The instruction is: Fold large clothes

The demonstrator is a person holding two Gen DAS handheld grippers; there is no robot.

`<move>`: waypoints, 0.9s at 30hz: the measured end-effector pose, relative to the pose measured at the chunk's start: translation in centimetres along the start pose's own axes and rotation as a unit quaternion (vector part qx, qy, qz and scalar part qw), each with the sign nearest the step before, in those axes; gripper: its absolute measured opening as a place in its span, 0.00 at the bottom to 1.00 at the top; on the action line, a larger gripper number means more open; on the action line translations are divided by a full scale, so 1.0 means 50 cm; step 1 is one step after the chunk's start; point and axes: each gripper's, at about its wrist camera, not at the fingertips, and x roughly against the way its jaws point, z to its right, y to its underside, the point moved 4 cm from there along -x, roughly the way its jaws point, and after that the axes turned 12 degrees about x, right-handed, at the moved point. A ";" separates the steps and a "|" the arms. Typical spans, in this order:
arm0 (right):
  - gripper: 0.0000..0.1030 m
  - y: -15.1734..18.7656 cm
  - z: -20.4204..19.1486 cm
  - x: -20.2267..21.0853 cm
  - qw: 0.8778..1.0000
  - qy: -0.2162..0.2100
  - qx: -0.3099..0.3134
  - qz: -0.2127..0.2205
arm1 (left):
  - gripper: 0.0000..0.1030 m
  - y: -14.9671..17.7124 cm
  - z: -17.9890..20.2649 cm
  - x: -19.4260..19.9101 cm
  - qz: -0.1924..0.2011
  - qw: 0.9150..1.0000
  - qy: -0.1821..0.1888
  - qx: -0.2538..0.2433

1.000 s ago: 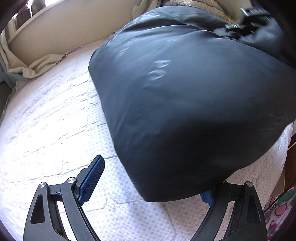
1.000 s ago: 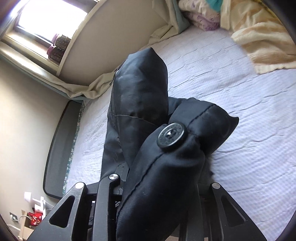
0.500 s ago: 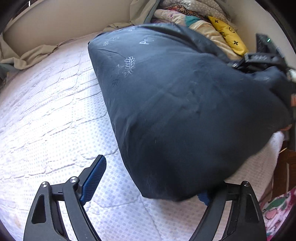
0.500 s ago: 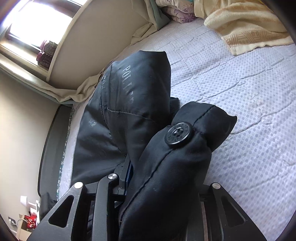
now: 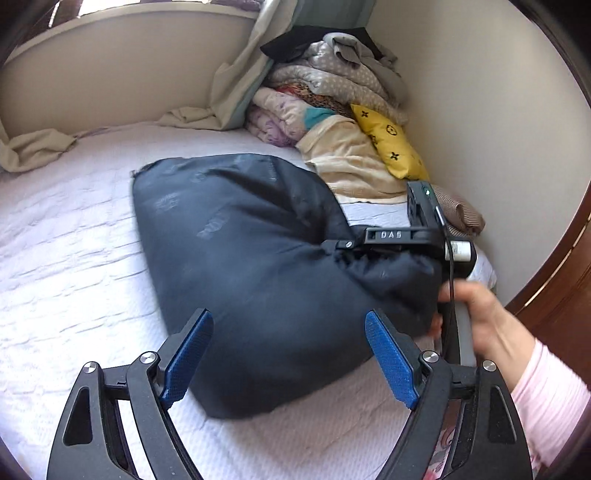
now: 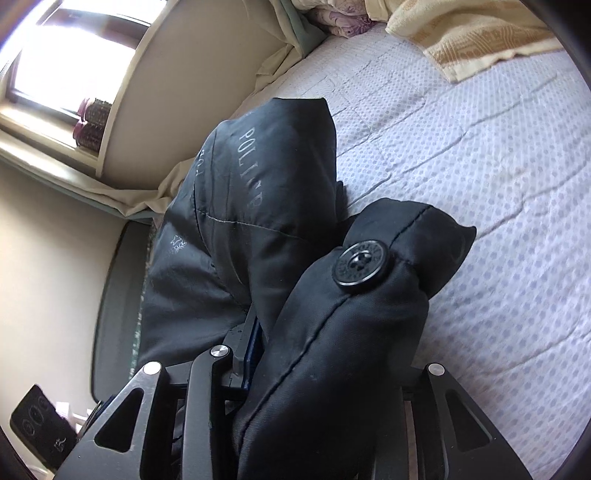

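Note:
A black padded coat point(image 5: 251, 251) lies bunched on the white quilted bed point(image 5: 66, 258). My left gripper point(image 5: 288, 315) hovers above the coat's near edge, open, both blue pads bare. At the right of the left wrist view a hand point(image 5: 480, 317) in a pink sleeve holds my right gripper point(image 5: 332, 251) at the coat's right end. In the right wrist view a thick fold of the coat point(image 6: 258, 206) with a big black button point(image 6: 360, 264) fills the right gripper point(image 6: 325, 350). Its jaws are opening slightly, and the fabric still sits pressed between them.
A pile of folded blankets point(image 5: 332, 85) and a yellow cushion point(image 5: 391, 147) fill the bed's far right corner against the wall. A beige curtain point(image 5: 236, 81) hangs at the back. A wooden door point(image 5: 561, 273) stands at the right. A yellow towel point(image 6: 472, 33) lies beyond the coat.
My left gripper has risen and tipped back off the coat, so its right pad, earlier hidden under the coat's edge, is now clear. The right gripper has lowered the coat towards the bed.

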 end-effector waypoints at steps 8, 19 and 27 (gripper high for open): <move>0.52 0.006 0.008 0.017 0.999 0.003 -0.051 -0.003 | 0.84 0.032 -0.001 -0.116 -0.025 0.998 -0.044 -0.045; 0.49 -0.066 -0.206 0.214 0.972 0.163 0.132 0.110 | 0.84 0.034 0.000 -0.132 -0.025 0.997 -0.053 -0.041; 0.16 -0.089 -0.235 0.026 0.960 0.213 0.182 -0.005 | 0.84 0.036 0.001 -0.137 -0.027 0.997 -0.053 -0.042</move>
